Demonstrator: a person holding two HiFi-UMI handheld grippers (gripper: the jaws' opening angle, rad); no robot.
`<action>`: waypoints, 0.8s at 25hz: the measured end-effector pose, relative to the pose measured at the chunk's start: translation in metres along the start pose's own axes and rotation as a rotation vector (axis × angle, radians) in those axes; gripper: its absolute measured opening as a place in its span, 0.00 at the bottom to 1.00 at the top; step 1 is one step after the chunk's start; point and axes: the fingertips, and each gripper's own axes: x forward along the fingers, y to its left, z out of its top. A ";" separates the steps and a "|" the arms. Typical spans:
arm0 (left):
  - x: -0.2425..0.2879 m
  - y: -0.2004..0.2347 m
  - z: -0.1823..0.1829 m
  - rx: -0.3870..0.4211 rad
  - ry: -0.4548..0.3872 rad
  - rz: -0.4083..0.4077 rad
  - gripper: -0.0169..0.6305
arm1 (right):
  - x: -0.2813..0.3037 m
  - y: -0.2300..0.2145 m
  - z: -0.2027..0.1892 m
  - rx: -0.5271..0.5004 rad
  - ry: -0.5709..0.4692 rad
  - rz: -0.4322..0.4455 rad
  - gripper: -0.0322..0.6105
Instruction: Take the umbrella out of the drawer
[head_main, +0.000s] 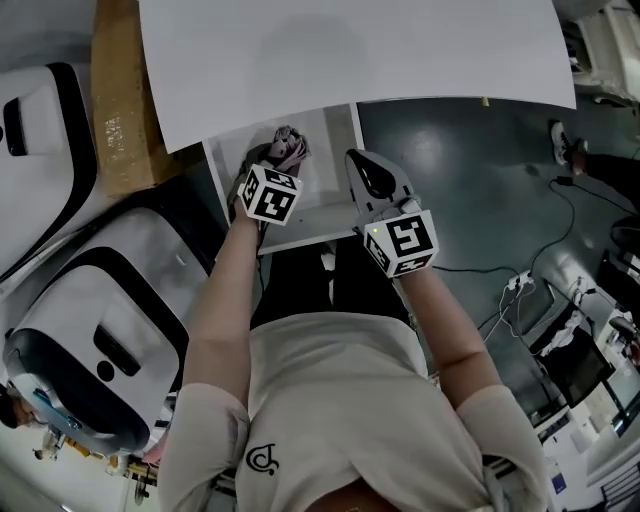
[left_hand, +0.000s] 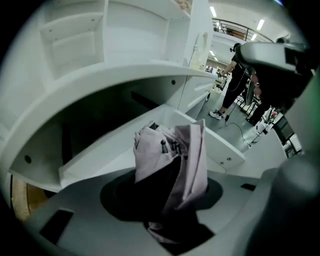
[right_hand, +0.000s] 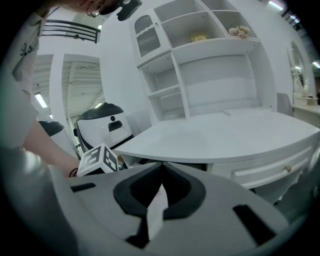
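Note:
A folded pale pink umbrella (head_main: 286, 147) is up out of the open white drawer (head_main: 327, 150) below the white desk top (head_main: 350, 50). My left gripper (head_main: 272, 162) is shut on it. In the left gripper view the umbrella (left_hand: 170, 160) fills the space between the jaws of the left gripper (left_hand: 167, 202), bunched fabric and rib tips upward, with the drawer (left_hand: 220, 147) behind and below. My right gripper (head_main: 366, 168) hangs by the drawer's right side, jaws together and holding nothing. In its own view the right gripper (right_hand: 160, 167) faces the desk top (right_hand: 225, 135).
Two white and black machines (head_main: 90, 330) stand at the left, next to a brown board (head_main: 120, 100). Cables and a power strip (head_main: 520, 285) lie on the dark floor at the right. A white shelf unit (right_hand: 200, 60) rises over the desk. People (left_hand: 235, 80) stand far off.

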 end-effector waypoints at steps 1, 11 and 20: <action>-0.009 -0.001 0.006 0.001 -0.022 0.010 0.38 | -0.003 0.000 0.005 -0.008 -0.006 0.006 0.06; -0.102 -0.034 0.064 0.015 -0.257 0.129 0.38 | -0.053 -0.001 0.048 -0.075 -0.080 0.059 0.06; -0.201 -0.068 0.128 0.029 -0.477 0.246 0.38 | -0.105 0.005 0.103 -0.138 -0.182 0.106 0.06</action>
